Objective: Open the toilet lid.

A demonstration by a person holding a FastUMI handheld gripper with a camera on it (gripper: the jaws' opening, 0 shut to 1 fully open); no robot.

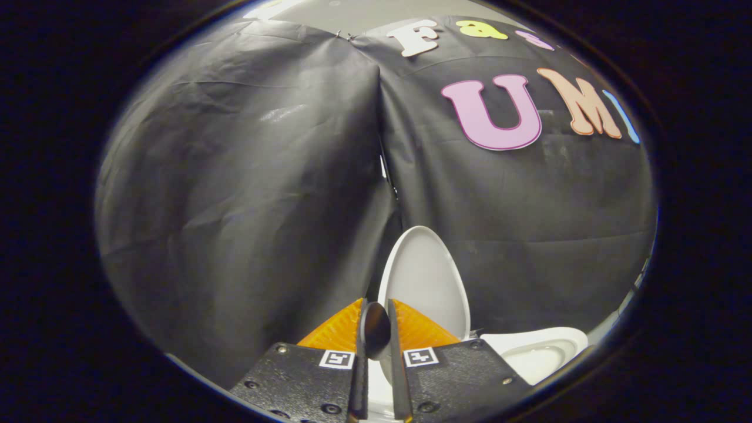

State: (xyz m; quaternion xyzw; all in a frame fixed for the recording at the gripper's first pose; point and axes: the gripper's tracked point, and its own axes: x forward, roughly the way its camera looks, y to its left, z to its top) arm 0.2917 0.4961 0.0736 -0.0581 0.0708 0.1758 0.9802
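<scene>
The tool (376,320) is sitting nearly closed, its fingers (338,332) leaving only a narrow gap and gripping nothing. Just beyond the fingertips the white toilet lid (426,276) is standing upright against the black cloth wall (235,176), and the toilet seat (537,349) is lying to its right.

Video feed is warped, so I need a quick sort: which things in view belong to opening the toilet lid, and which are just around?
Job:
- toilet lid, raised upright against the booth wall
- toilet bowl, uncovered beside the fingers
- tongs, fingers nearly closed with a small dark round piece between them, just ahead of the lid

Just around:
- black cloth wall
</scene>
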